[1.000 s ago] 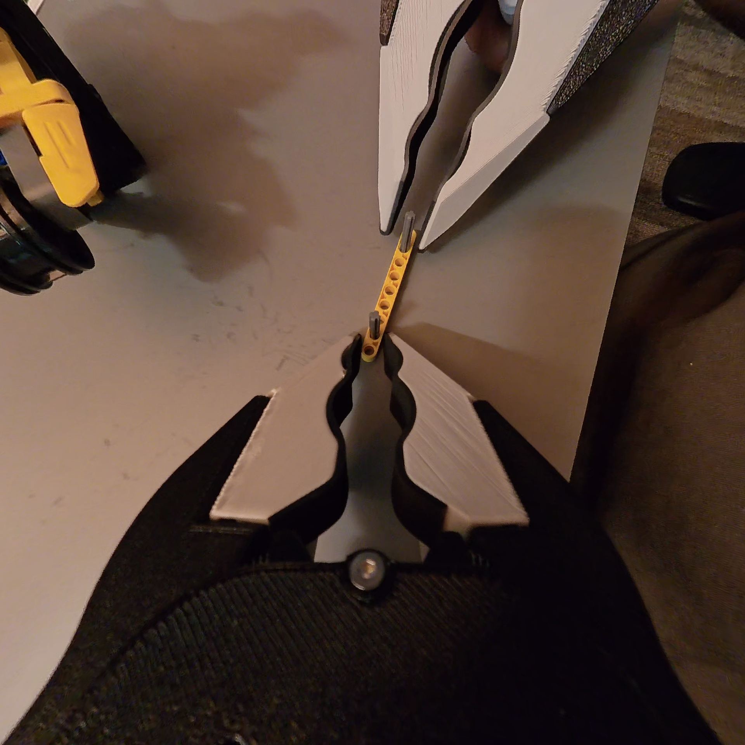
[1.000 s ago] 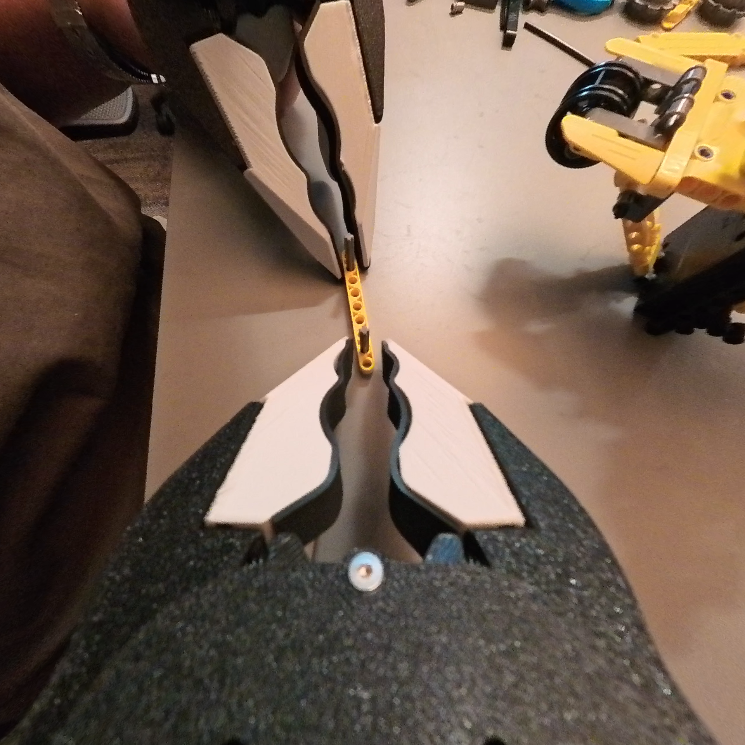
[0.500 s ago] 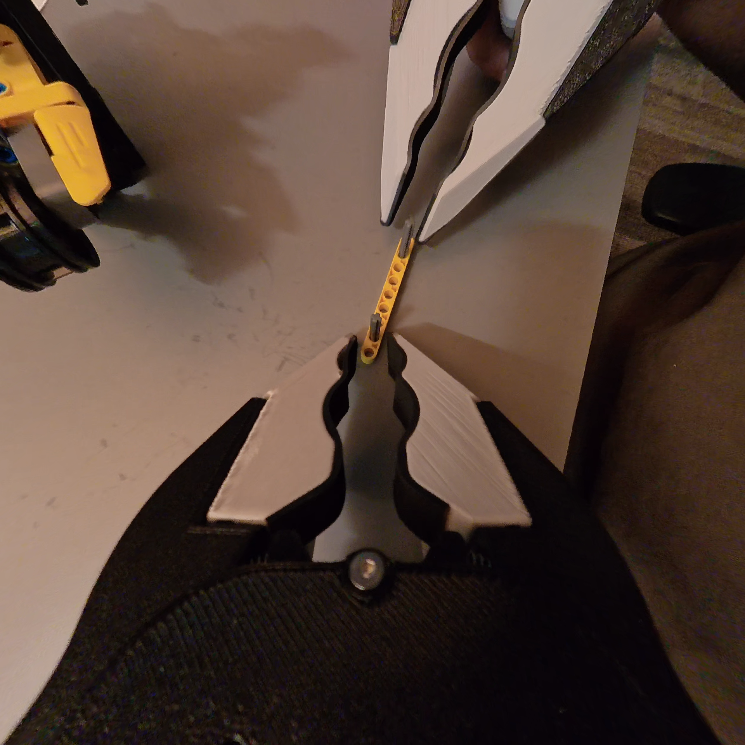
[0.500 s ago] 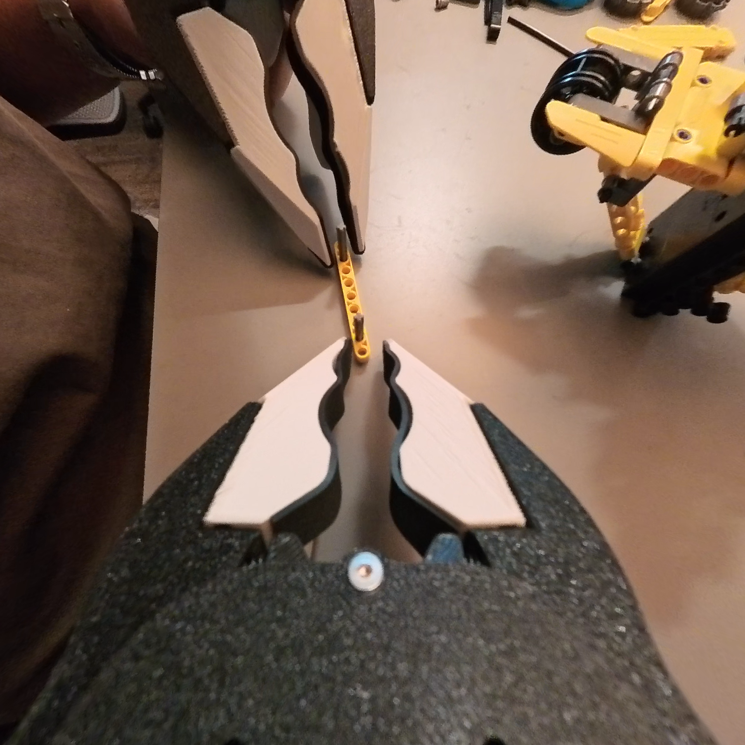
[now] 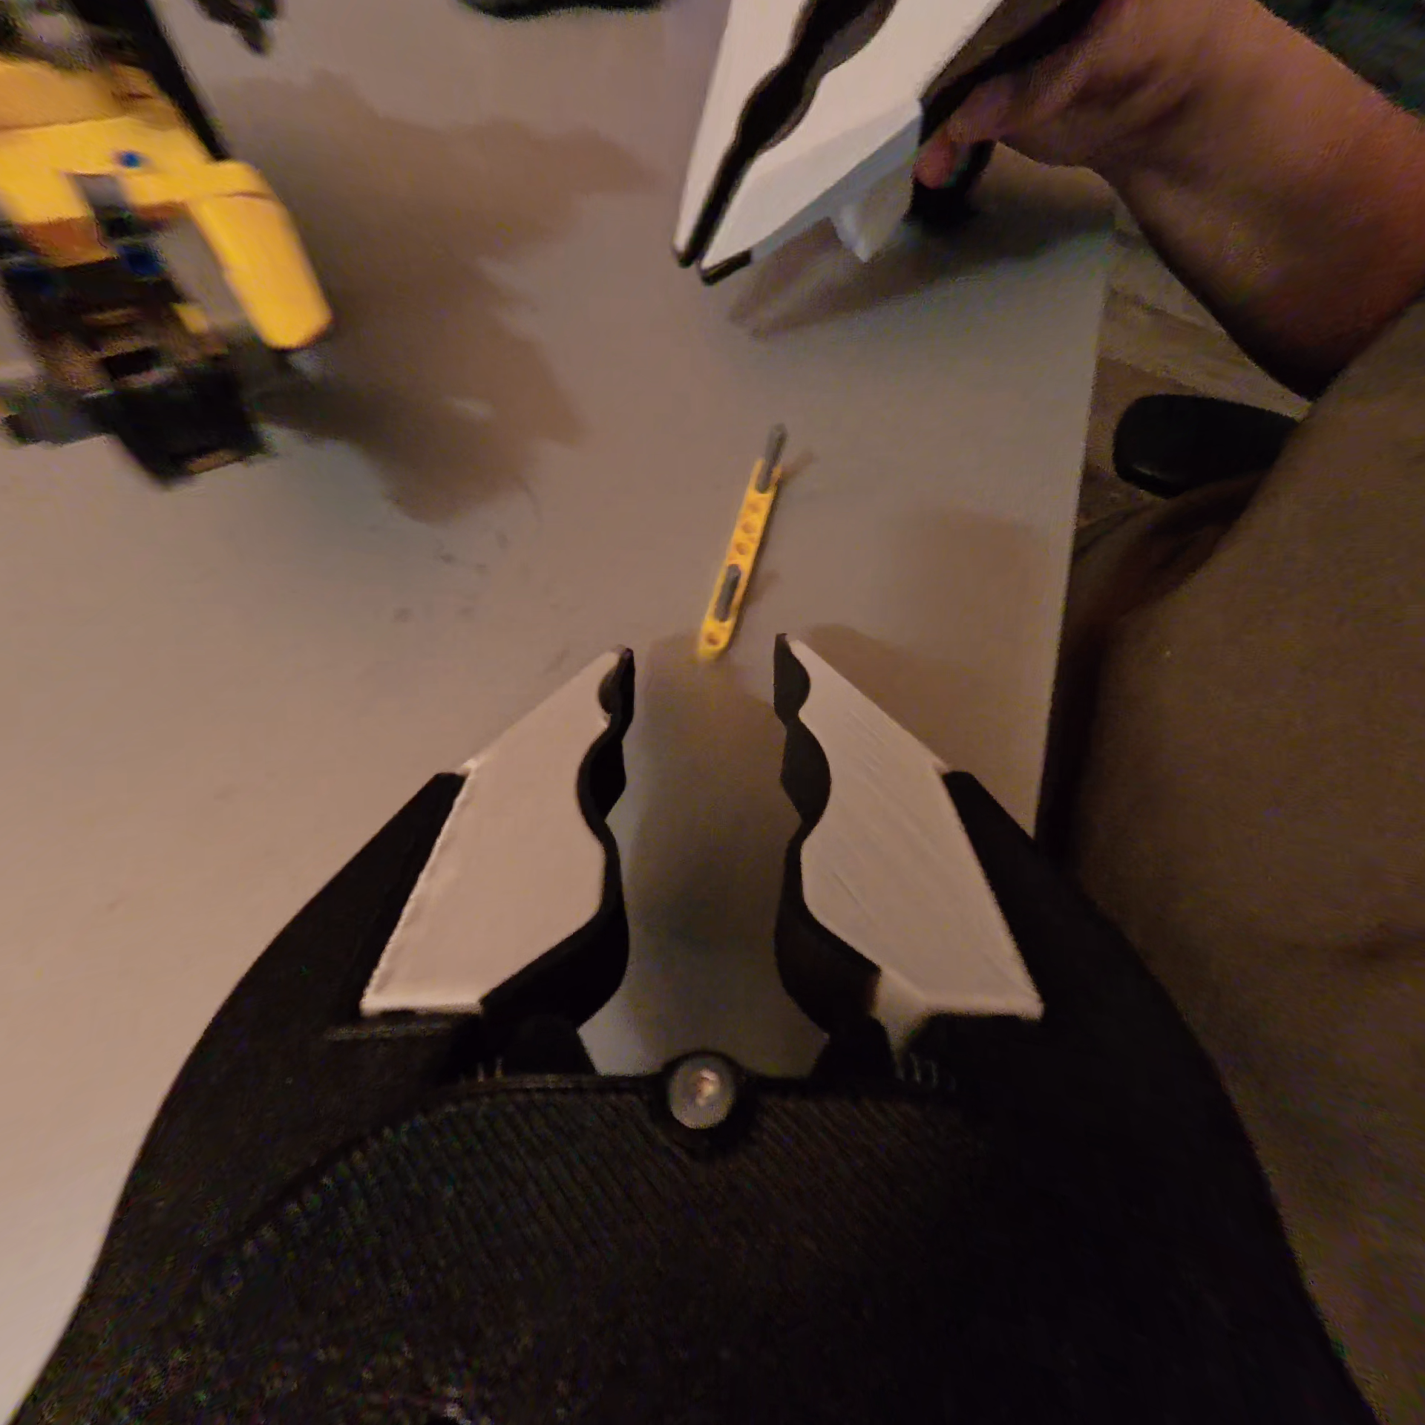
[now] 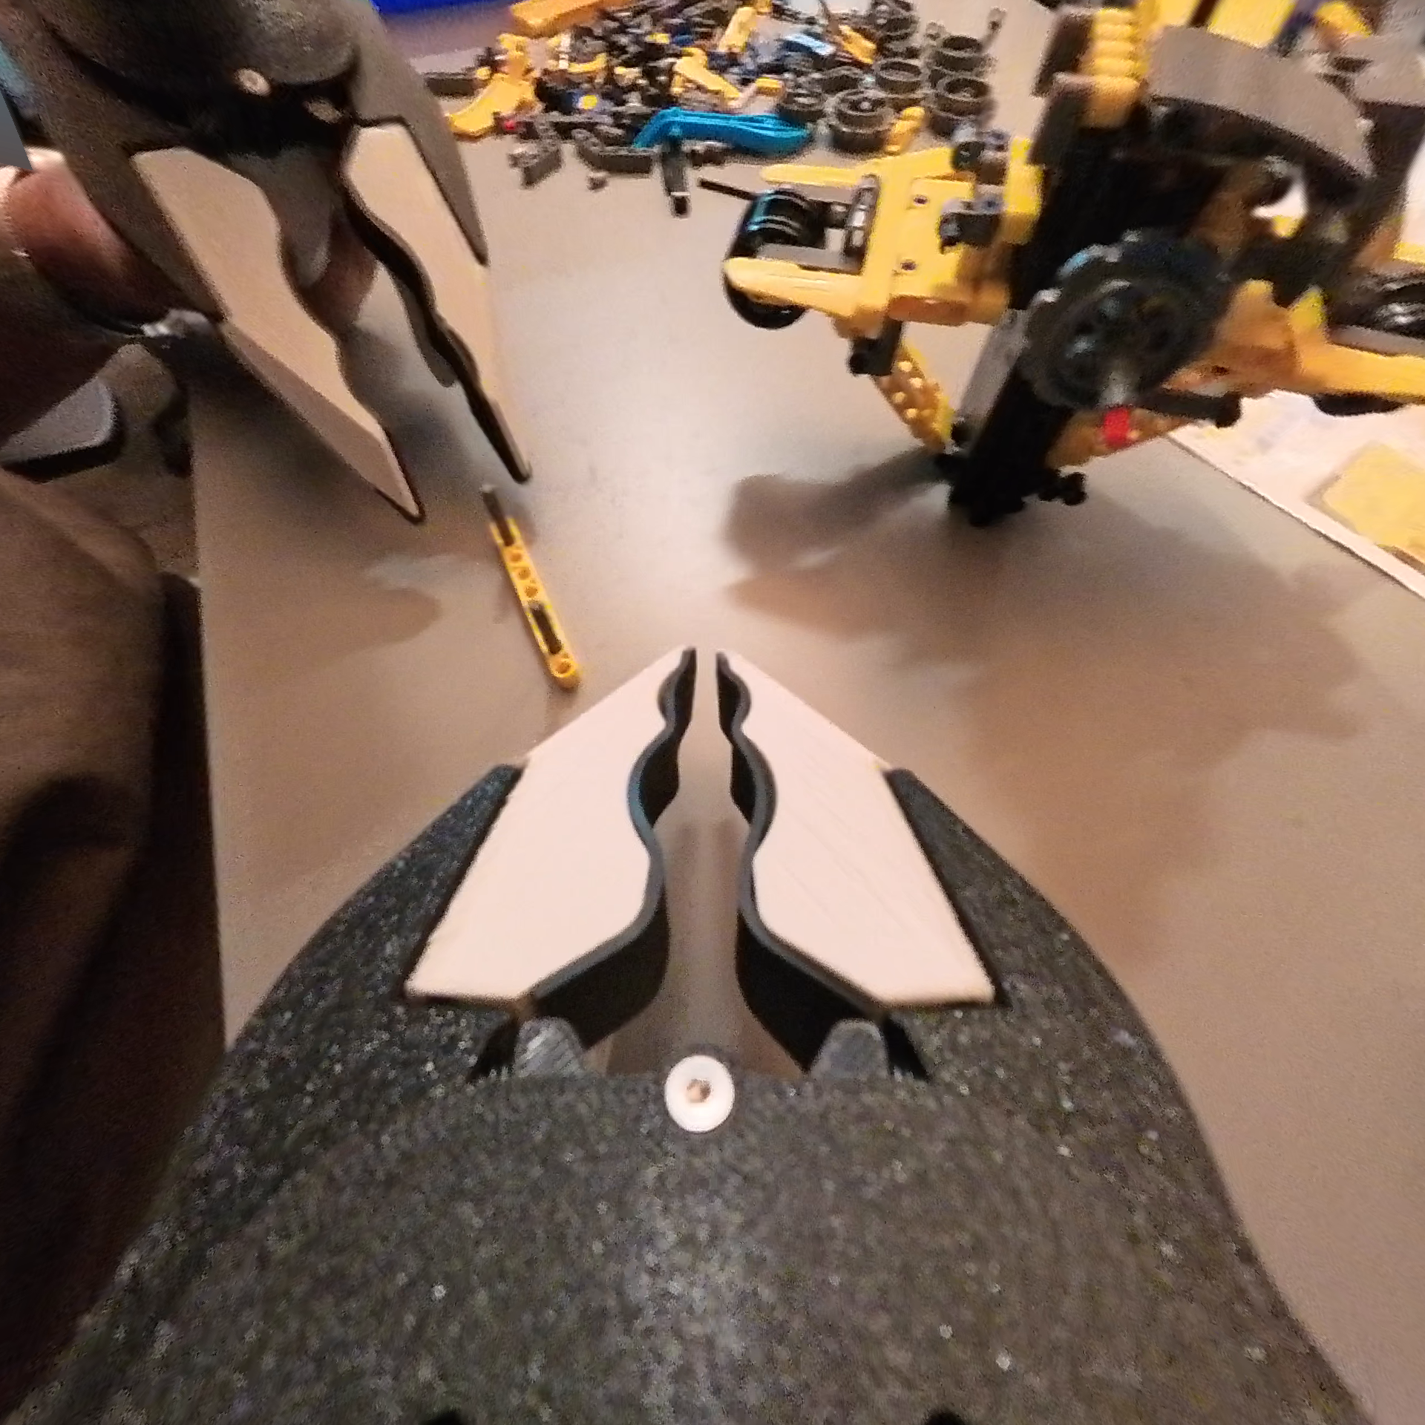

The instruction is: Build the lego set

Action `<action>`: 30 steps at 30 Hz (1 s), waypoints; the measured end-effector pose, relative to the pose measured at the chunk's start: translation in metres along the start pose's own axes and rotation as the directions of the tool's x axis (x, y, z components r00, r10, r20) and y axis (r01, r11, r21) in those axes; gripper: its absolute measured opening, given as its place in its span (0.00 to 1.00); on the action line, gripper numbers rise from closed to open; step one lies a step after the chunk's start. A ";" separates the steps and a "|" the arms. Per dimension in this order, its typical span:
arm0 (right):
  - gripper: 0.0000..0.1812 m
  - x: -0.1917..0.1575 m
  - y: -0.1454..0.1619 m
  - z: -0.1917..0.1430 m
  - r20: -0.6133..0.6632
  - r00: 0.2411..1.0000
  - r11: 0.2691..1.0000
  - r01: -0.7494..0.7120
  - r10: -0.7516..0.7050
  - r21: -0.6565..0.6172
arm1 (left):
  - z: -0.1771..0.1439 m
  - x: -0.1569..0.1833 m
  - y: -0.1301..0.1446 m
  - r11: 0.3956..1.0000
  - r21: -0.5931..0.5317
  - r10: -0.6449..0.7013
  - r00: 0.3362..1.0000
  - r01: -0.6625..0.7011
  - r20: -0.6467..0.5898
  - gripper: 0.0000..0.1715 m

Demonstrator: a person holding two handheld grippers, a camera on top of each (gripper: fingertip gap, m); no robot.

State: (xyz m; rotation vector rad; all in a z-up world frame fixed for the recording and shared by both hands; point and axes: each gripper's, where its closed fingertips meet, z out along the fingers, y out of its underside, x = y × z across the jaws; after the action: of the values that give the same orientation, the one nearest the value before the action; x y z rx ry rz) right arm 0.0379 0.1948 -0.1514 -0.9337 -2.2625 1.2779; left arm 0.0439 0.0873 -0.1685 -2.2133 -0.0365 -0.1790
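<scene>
Left wrist view, left gripper [image 5: 703, 655]: we saw its claw released, jaws spread wide and holding nothing, tips just short of the near end of the yellow beam [image 5: 739, 554].
Left wrist view, beam: it lay flat on the grey table [image 5: 270, 694], close to the table's right edge, with two dark grey pins [image 5: 729, 595] lying along it, one near each end; we could not tell how firmly they were seated.
Left wrist view, right gripper [image 5: 705, 258]: it hung well beyond the far end of the beam, jaws nearly together, empty, a hand [image 5: 1079, 108] behind it.
Left wrist view, model: a blurred yellow and black model [image 5: 146, 285] stood far left, well apart from the beam.
Right wrist view, right gripper [image 6: 705, 655]: its claw was clenched to a sliver of a gap and gripped nothing; the beam [image 6: 533, 594] lay just to the left of its tips.
Right wrist view, left gripper [image 6: 470, 493]: spread wide above the beam's far end, not touching it.
Right wrist view, surroundings: the model [image 6: 1079, 254] stood at right, a heap of loose parts [image 6: 694, 85] lay behind, and a printed sheet [image 6: 1311, 493] at far right.
Risk, in our judgement: a careless nudge could have slid the thin beam off the near edge, or knocked a pin loose; both views were blurred, so aim was uncertain.
</scene>
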 end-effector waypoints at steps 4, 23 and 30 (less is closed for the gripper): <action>0.02 0.017 0.000 0.001 -0.119 0.993 1.000 0.007 -0.007 -0.004 | -0.020 -0.036 -0.004 0.996 0.049 -0.081 0.985 0.075 0.151 0.24; 0.01 0.041 0.000 0.009 -0.164 0.976 0.990 -0.143 0.141 -0.002 | -0.023 -0.091 -0.005 0.987 0.009 -0.146 0.892 0.158 0.429 0.30; 0.01 0.041 -0.005 0.005 -0.067 0.970 0.971 -0.232 0.235 0.052 | -0.025 -0.096 -0.004 0.977 0.118 -0.213 0.889 0.180 0.405 0.24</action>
State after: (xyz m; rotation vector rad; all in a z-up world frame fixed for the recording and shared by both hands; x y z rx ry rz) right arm 0.0042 0.2186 -0.1492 -1.2395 -2.1091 1.3593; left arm -0.0546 0.0735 -0.1640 -2.1307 -0.4976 0.1850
